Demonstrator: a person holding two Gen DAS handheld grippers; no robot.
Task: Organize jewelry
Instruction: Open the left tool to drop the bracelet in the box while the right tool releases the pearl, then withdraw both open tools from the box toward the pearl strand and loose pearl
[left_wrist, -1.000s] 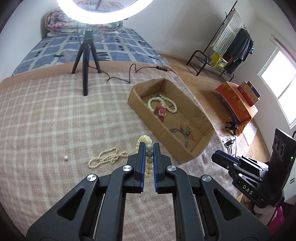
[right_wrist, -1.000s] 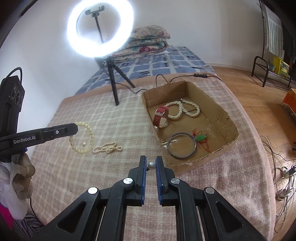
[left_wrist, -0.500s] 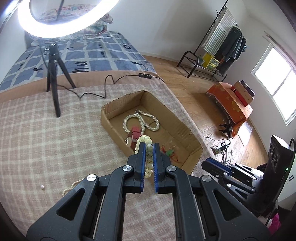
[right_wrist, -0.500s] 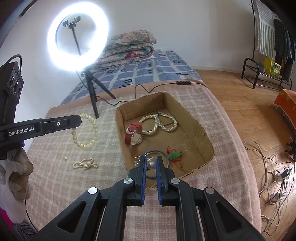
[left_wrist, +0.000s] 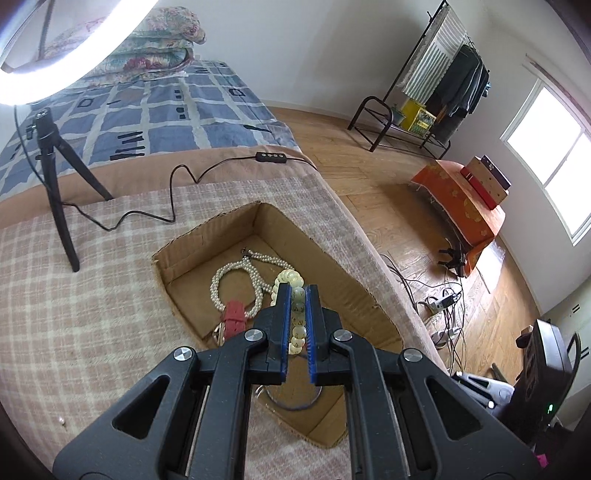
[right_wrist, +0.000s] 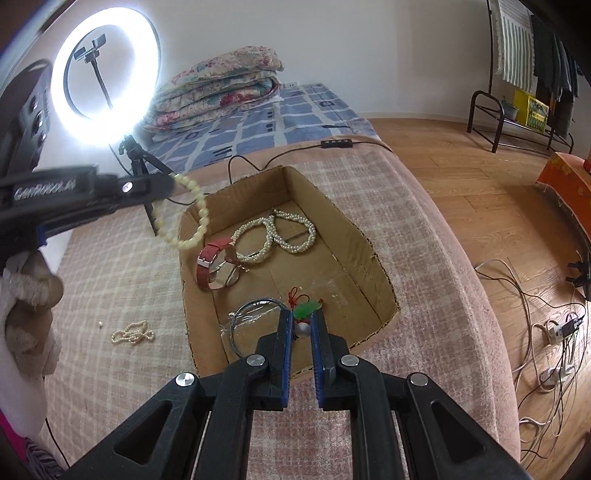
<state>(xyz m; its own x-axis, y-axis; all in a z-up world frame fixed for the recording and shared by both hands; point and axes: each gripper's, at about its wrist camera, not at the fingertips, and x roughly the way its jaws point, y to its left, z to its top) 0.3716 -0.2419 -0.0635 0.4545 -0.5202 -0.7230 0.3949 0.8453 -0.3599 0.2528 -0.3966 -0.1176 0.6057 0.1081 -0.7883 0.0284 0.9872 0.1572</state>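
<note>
My left gripper (left_wrist: 297, 291) is shut on a cream bead bracelet (left_wrist: 291, 280) and holds it over the near left wall of the cardboard box (left_wrist: 332, 273). In the right wrist view the bracelet (right_wrist: 192, 221) hangs from that gripper (right_wrist: 171, 181) above the box's left wall (right_wrist: 184, 280). My right gripper (right_wrist: 302, 317) is shut on a small silver bead (right_wrist: 303, 329) above the box's front part. In the box lie a pearl necklace (right_wrist: 280, 236), a red-strapped watch (right_wrist: 216, 264), a metal bangle (right_wrist: 255, 321) and a green and red charm (right_wrist: 306, 308).
A small pearl strand (right_wrist: 133, 332) and a loose pearl (right_wrist: 100, 324) lie on the checked blanket left of the box. A ring light on a tripod (right_wrist: 107, 66) stands behind, its cable (left_wrist: 170, 199) running across the blanket. The bed edge drops to a wooden floor on the right.
Both grippers have moved from the blanket to over the box, each still carrying its piece. The left gripper has lifted the bracelet off the blanket and carried it right.
</note>
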